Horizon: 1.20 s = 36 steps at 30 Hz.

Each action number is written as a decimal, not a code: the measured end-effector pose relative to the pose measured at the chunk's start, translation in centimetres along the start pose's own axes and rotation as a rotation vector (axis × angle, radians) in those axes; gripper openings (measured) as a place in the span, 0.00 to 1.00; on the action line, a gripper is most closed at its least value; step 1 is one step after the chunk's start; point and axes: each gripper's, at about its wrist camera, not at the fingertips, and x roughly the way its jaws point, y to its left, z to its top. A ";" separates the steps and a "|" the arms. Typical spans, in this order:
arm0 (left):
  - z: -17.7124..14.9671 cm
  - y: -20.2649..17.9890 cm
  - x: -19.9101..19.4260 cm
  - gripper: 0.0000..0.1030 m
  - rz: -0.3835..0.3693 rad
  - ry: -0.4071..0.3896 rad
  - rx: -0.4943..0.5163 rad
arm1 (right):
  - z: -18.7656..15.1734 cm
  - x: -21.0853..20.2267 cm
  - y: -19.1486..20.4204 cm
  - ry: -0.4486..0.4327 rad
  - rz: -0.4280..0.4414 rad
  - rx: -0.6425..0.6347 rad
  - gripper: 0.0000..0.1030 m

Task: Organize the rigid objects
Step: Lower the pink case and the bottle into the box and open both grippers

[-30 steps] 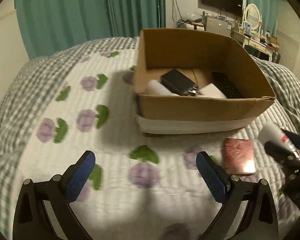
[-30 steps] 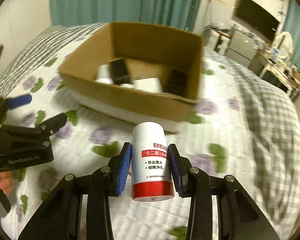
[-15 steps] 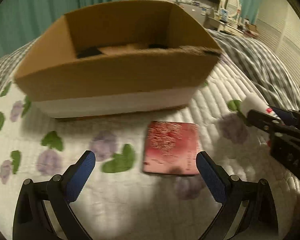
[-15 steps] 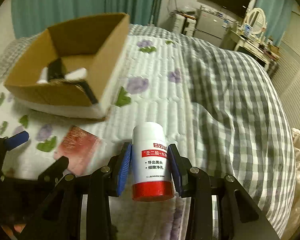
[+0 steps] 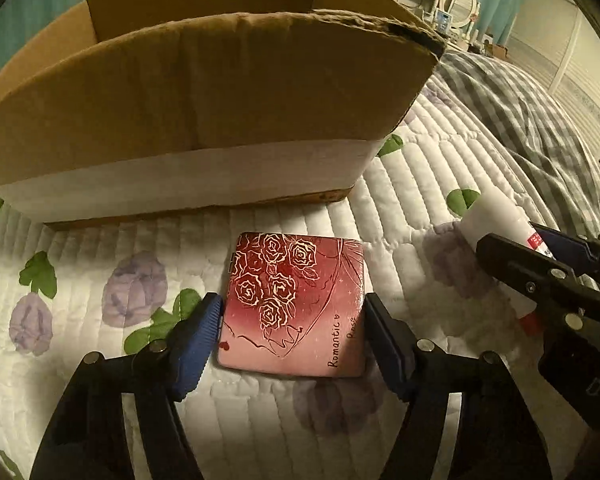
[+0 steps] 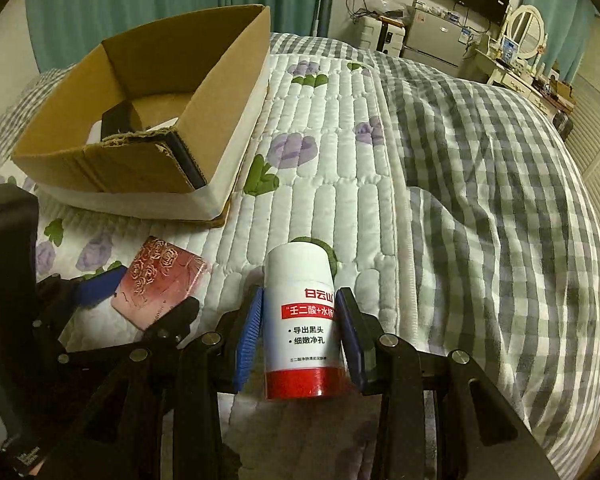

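**Mei:** Left wrist view showed the rose-print case [image 5: 296, 304] lying flat on the quilted bedspread [image 5: 412, 184], just in front of the cardboard box [image 5: 204, 120]. The left gripper [image 5: 293, 338] had it between its jaws, which were closing; the blue pads [image 5: 198, 344] sat right at the two side edges, touching or a hair off.

**Tom:** How did you expect it to handle?

**Mei:** It looked thin, stiff and light, with a glossy lid, so I judged it slippery. Pinching the narrow edges seemed the only hold while it lay flat, and with the soft bedding under it, it might have sunk or tipped as the pads squeezed. A hold across the middle of the sides would have kept it level.

**Tom:** And the other hand?

**Mei:** The right gripper [image 6: 299, 330] was clamped on the white bottle with the red base [image 6: 300, 320], pads on the label, roughly mid-body. Rigid plastic, smooth, round; I thought it could swivel in the pads if swung fast. It hung above the bedspread, to the right of the case and well short of the box.

**Tom:** Anything in the box?

**Mei:** A dark item [image 6: 118, 120] and something white beside it, hard to tell more.
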 end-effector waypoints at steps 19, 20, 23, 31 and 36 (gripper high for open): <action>-0.9 1.7 -9.6 0.69 0.009 -0.126 -0.023 | 0.7 -6.0 2.8 -0.126 -0.042 -0.054 0.36; -0.8 1.9 -10.1 0.69 0.007 -0.135 -0.025 | 0.8 -6.5 3.0 -0.131 -0.041 -0.054 0.36; 0.0 2.2 -12.3 0.69 0.002 -0.184 -0.024 | 1.2 -8.5 3.8 -0.164 -0.044 -0.062 0.36; 4.1 3.9 -18.8 0.69 0.041 -0.330 0.032 | 4.9 -13.6 5.5 -0.275 -0.017 -0.072 0.36; 8.3 5.1 -19.2 0.69 0.100 -0.379 0.079 | 8.5 -14.5 6.1 -0.326 0.013 -0.063 0.36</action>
